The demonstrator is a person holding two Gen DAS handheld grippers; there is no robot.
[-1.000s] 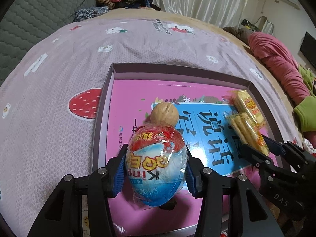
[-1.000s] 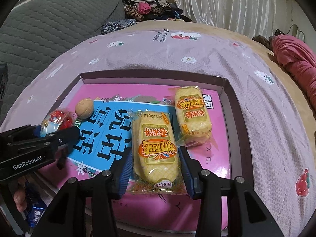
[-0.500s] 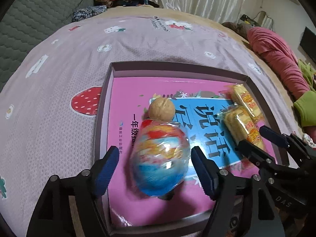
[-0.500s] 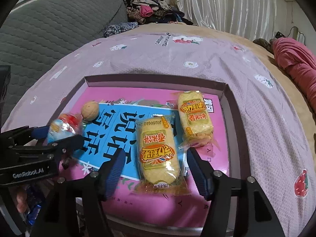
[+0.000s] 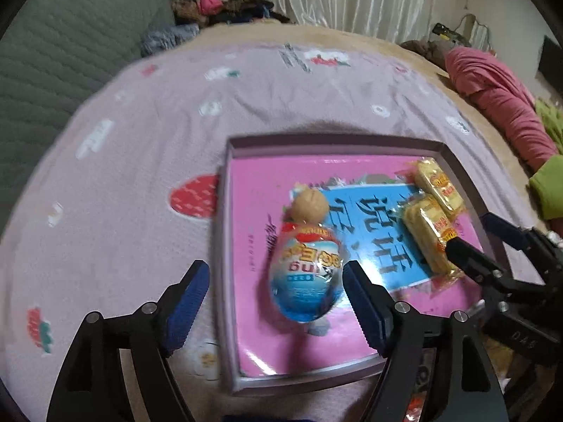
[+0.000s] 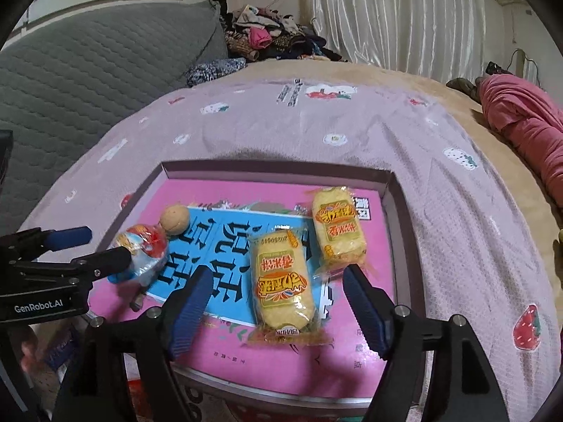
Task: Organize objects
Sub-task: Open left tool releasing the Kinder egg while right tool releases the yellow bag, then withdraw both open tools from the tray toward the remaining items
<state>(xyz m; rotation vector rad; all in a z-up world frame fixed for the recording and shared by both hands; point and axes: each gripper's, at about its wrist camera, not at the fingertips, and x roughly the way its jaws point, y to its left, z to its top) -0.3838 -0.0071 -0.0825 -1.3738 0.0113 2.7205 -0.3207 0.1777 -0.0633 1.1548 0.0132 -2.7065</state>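
Starting at the far left: a grey quilted headboard (image 6: 88, 81) with a heap of clothes (image 6: 267, 40) beside it, and a pink bedsheet (image 5: 140, 176) with strawberry prints spread over the bed.

On the sheet sits a shallow box (image 5: 225, 246) with a pink and blue printed floor. The left gripper (image 5: 274, 302) hangs over the box's near left corner, its jaws spread wide after just opening, gripping nothing. One blue finger is out over the sheet, the other over the box. Between them, free of both pads, the chocolate egg (image 5: 308, 274) in its blue, white and red wrapper lies on the pink floor. Touching its far end is a walnut (image 5: 309, 205).

Moving right across the blue print, and here is the right gripper (image 6: 278, 311), jaws also wide and just opened, gripping nothing. The yellow snack pack (image 6: 281, 281) lies flat on the box floor between its fingers, a clear gap on either side. Just beyond it, towards the far right corner of the box, lies a second yellow pack (image 6: 337, 234), the two nearly touching.

Further right, a pink bundle of cloth (image 6: 520, 119) lies on the bed's edge, and white curtains (image 6: 404, 17) hang behind.
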